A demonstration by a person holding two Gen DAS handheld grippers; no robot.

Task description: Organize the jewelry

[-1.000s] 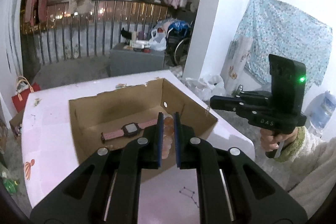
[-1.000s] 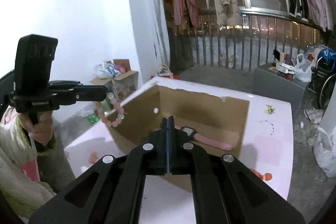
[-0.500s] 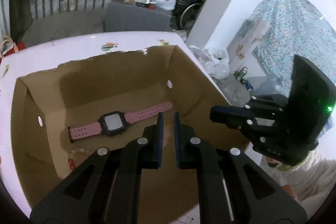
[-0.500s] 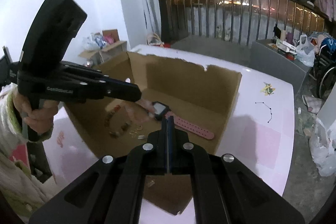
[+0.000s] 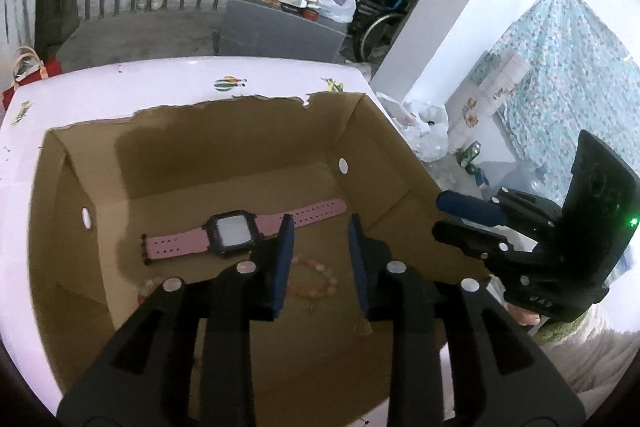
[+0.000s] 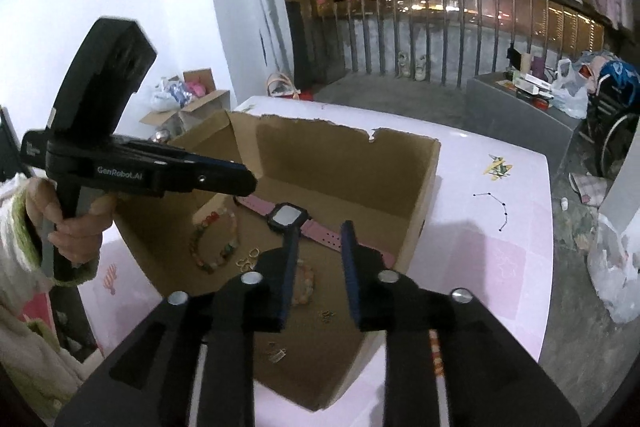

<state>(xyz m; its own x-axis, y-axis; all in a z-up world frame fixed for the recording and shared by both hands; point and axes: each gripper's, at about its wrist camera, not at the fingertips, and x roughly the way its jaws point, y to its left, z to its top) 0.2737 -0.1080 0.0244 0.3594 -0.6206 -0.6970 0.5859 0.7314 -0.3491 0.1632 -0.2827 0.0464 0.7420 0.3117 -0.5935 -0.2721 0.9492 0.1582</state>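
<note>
An open cardboard box (image 5: 372, 131) (image 6: 424, 187) stands on the pink table. Inside lie a pink-strapped watch (image 5: 232, 237) (image 6: 286, 217), a pink bead bracelet (image 5: 316, 281) (image 6: 306, 283), a multicoloured bead bracelet (image 6: 212, 239) and small gold rings (image 6: 248, 259). My left gripper (image 5: 320, 263) is open and empty above the pink bracelet; it also shows in the right wrist view (image 6: 240, 183). My right gripper (image 6: 318, 263) is open and empty over the box's near side; it shows at the box's right wall in the left wrist view (image 5: 460, 223).
A thin black necklace (image 6: 494, 209) and a printed sticker (image 6: 498, 167) lie on the pink table (image 6: 480, 247) right of the box. A beaded item (image 6: 436, 355) lies by the box's near corner. A grey cabinet (image 5: 280, 31), railing and wheelchair stand beyond.
My left gripper moved over the box, opened and let the pink bead bracelet fall inside. My right gripper, shut before, has opened.
</note>
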